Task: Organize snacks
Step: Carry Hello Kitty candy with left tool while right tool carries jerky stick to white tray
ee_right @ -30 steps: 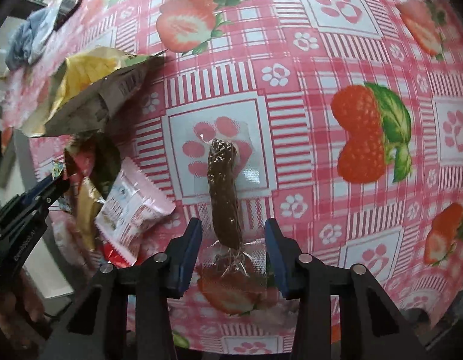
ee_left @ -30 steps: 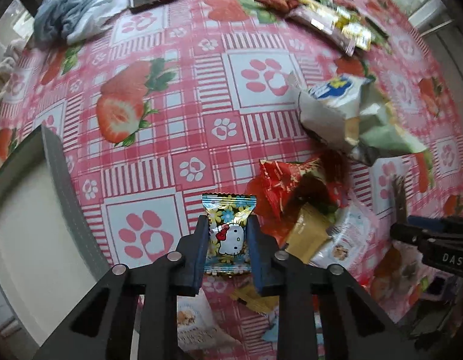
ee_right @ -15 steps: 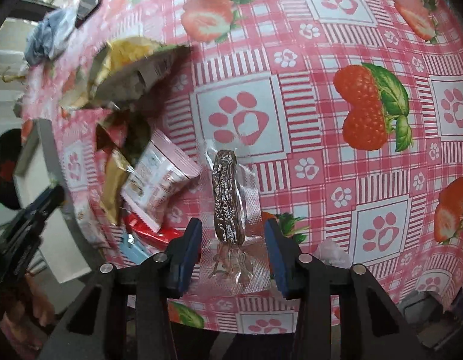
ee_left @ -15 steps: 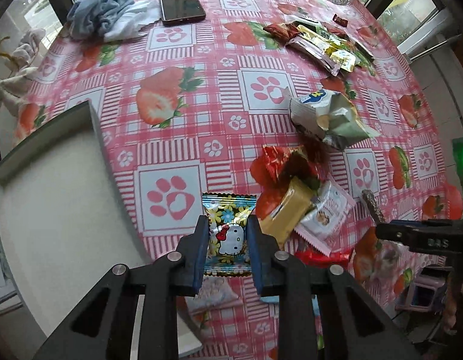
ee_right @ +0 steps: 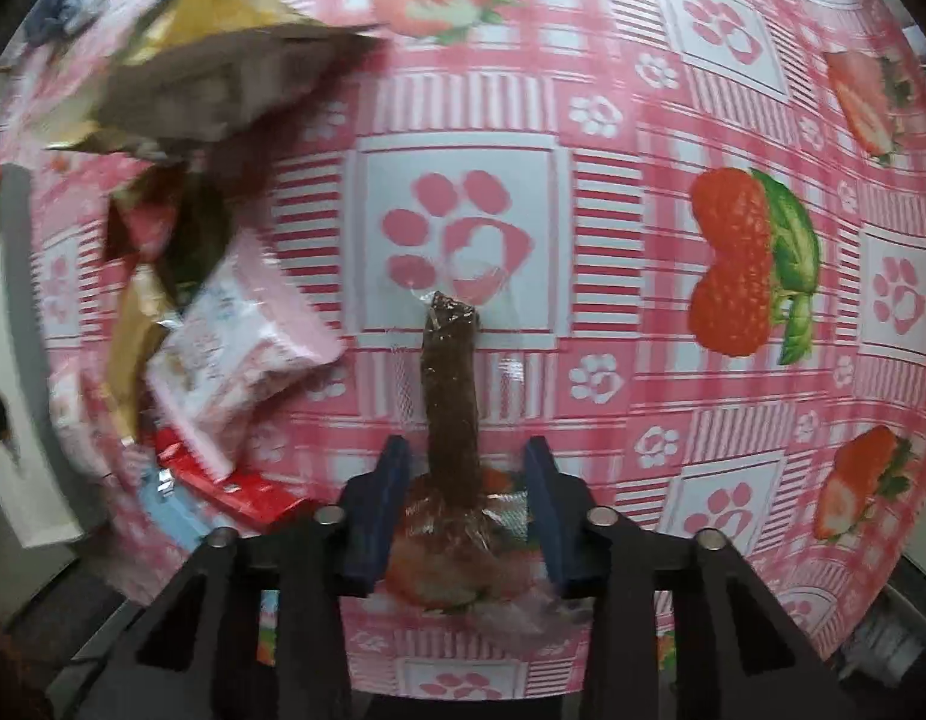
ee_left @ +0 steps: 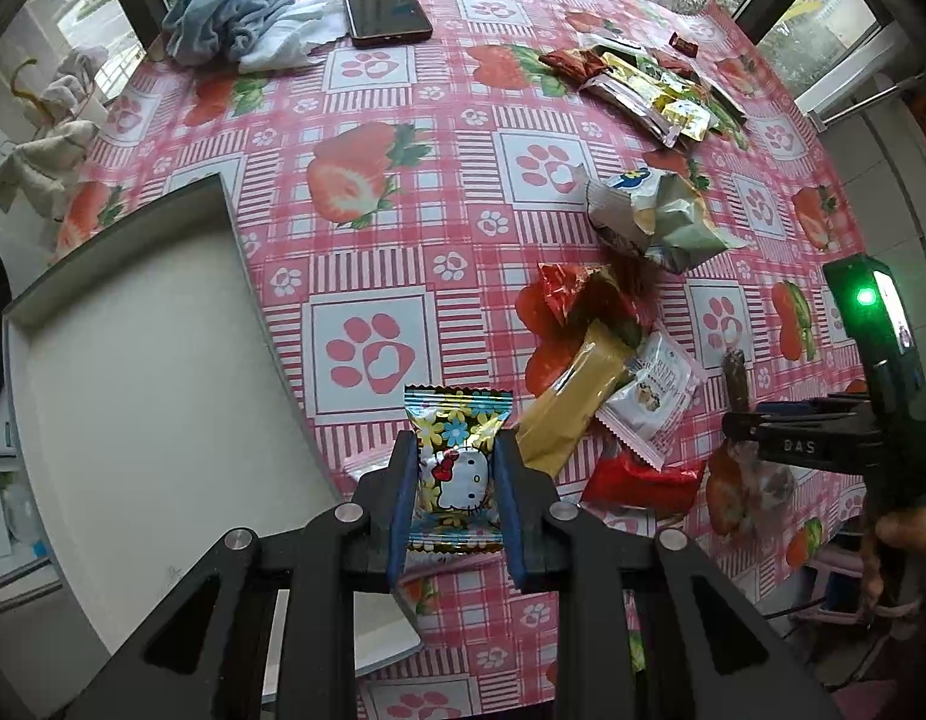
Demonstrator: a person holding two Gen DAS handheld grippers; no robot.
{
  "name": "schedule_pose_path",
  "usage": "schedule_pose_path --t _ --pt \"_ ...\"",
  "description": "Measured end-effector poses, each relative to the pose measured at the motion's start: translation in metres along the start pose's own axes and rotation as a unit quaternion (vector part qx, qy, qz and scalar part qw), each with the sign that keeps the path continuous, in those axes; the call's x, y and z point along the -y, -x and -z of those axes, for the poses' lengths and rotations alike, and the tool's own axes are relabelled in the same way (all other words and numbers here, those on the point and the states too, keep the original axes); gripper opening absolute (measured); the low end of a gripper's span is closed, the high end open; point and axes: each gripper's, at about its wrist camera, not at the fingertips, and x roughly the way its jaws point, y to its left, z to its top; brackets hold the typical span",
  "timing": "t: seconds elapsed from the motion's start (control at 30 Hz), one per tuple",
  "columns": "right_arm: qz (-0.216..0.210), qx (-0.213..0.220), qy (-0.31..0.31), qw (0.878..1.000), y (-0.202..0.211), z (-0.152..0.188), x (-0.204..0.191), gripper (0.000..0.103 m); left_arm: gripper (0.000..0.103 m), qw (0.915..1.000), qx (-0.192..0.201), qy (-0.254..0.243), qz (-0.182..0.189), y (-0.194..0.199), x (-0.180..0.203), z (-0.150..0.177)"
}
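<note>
My left gripper (ee_left: 453,495) is shut on a Hello Kitty candy packet (ee_left: 456,468) and holds it above the table, beside the right edge of a white tray (ee_left: 132,372). My right gripper (ee_right: 466,501) is shut on the clear wrapper of a brown snack stick (ee_right: 450,384), which points away from me over the tablecloth; it also shows at the right of the left wrist view (ee_left: 736,378). A pile of snacks lies between the grippers: a yellow bar (ee_left: 574,402), a white-pink packet (ee_left: 652,399) and a red packet (ee_left: 640,483).
A crumpled chip bag (ee_left: 655,216) lies beyond the pile. More packets (ee_left: 643,90) sit at the far right, a phone (ee_left: 384,11) and a blue cloth (ee_left: 228,18) at the far edge. The strawberry tablecloth (ee_left: 402,228) covers the table.
My left gripper has risen and pulled back with the candy packet, toward the tray's edge. My right gripper has lifted the brown stick off the cloth; its view is now blurred by motion.
</note>
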Motion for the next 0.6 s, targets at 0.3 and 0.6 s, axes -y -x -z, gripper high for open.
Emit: schedule_pose_path --t 0.3,0.6 --pt "-0.1 0.026 0.0 0.995 0.06 0.045 0.023 0.039 0.027 0.9993 0.021 0.03 -0.01 0.021 -0.023 0.014" --pt "-0.123 0.028 0.066 0.99 0.119 0.038 -0.007 0.039 0.027 0.9963 0.027 0.079 -0.02 0.028 -0.064 0.032"
